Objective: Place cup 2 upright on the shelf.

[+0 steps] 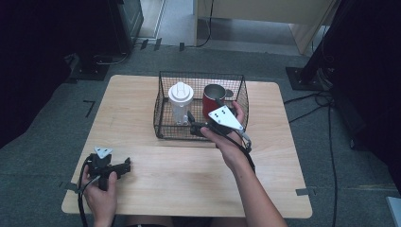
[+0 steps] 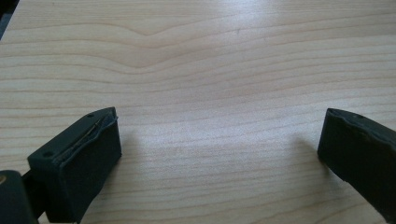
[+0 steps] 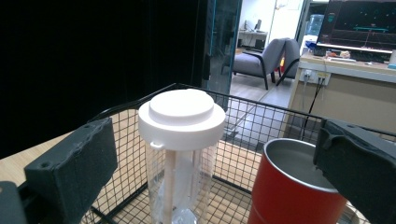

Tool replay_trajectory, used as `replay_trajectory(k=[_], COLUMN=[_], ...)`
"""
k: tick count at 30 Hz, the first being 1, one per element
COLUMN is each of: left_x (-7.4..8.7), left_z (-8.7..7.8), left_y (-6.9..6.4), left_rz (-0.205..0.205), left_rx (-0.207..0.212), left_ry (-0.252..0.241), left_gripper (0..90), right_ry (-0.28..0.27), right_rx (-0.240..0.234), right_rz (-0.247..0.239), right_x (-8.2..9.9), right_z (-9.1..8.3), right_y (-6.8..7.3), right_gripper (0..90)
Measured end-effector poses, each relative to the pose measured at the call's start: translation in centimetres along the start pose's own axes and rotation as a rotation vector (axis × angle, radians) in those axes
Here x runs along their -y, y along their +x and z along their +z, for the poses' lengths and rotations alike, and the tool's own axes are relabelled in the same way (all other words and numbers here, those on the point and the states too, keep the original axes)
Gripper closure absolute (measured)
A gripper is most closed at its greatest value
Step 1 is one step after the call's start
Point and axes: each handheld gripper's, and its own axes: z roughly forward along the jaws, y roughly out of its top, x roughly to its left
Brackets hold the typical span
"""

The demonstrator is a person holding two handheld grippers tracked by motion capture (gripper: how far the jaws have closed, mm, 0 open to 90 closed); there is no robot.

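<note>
Your right gripper hovers at the near edge of the black wire basket on the light wooden table, jaws spread wide and empty. Inside the basket, a clear bottle with a white lid stands upright beside a red metal cup. Your left gripper rests low over the table's near left corner, jaws spread apart, gripping nothing

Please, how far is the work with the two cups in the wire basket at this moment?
Done: nothing that shows. The clear bottle with white lid and the red cup both stand upright in the wire basket. In hand: the right gripper is open at the bottle, not touching it. Left: closing on it and lifting. The left gripper hangs open over the table.
</note>
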Motion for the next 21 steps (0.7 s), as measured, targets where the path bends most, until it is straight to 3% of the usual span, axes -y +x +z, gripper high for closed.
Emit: replay_trajectory(k=[3,7,21], left_x=[0.0,0.0,0.0], left_z=[0.0,0.0,0.0], left_y=[0.0,0.0,0.0], left_rz=[0.0,0.0,0.0], left_rx=[0.0,0.0,0.0], left_ry=[0.0,0.0,0.001], left_gripper=[0.0,0.0,0.0], right_ry=[-0.005,-0.01,-0.019], right_rx=[0.003,0.023,0.071], right_rz=[0.001,-0.035,-0.01], right_x=[0.2,0.7,2.2], right_z=[-0.8,-2.0,-5.4], right_y=[-0.1,-0.3,-2.1], right_gripper=[0.0,0.0,0.0])
